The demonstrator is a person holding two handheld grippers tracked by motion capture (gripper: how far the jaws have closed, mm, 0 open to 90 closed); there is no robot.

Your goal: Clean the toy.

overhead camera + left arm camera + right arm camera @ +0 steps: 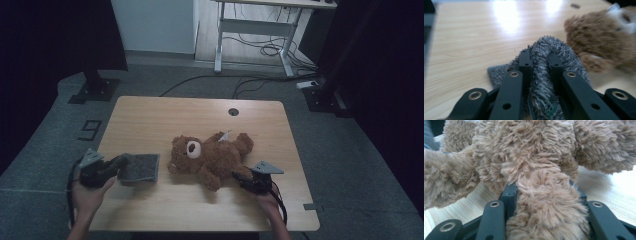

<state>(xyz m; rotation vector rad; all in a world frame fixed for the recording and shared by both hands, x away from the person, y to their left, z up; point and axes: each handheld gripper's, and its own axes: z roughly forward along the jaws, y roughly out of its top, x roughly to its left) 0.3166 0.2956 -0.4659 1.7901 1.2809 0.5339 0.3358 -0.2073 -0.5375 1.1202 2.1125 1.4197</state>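
Teddy bear lies mid-table on the wooden table — its leg clamped by the right gripper; left gripper pinches the grey fuzzy cloth at near left.

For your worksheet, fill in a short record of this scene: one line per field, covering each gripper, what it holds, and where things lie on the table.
Surface: wooden table
Left gripper: shut on a fold of the grey fuzzy cloth
Right gripper: shut on a limb of the brown teddy bear
Bear's pose: lying on the table, head toward the cloth
Cloth and bear: apart, cloth at the bear's left in the high view
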